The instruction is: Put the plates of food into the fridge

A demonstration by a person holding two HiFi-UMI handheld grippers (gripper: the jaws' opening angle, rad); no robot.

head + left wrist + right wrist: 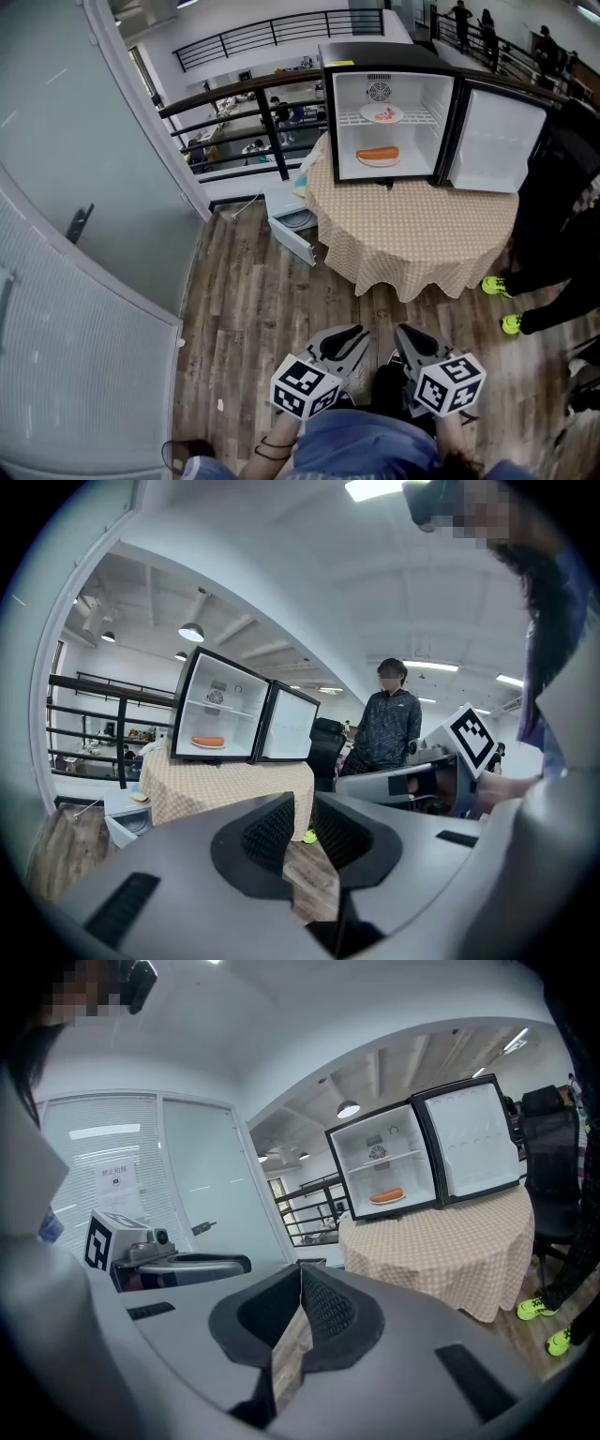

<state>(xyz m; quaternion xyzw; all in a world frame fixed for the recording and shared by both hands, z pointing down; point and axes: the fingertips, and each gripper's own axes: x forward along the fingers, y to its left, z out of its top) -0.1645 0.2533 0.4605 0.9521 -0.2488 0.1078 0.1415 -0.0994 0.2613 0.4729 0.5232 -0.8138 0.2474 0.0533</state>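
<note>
Fridge: stands on the cloth-covered bench, door swung wide open.
Upper plate: on the wire shelf, holding pinkish food too small to identify.
Lower plate: on the fridge floor, holding one long orange piece.
Left tongs: jaws slightly apart, nothing between.
Right tongs: jaws together, empty.
Cut off: person beside the bench, partly out of view.

Upper middle of the frame: the black fridge stands door-open on the tabletop. The upper plate sits on its wire shelf, the lower plate with orange food beneath.
</note>
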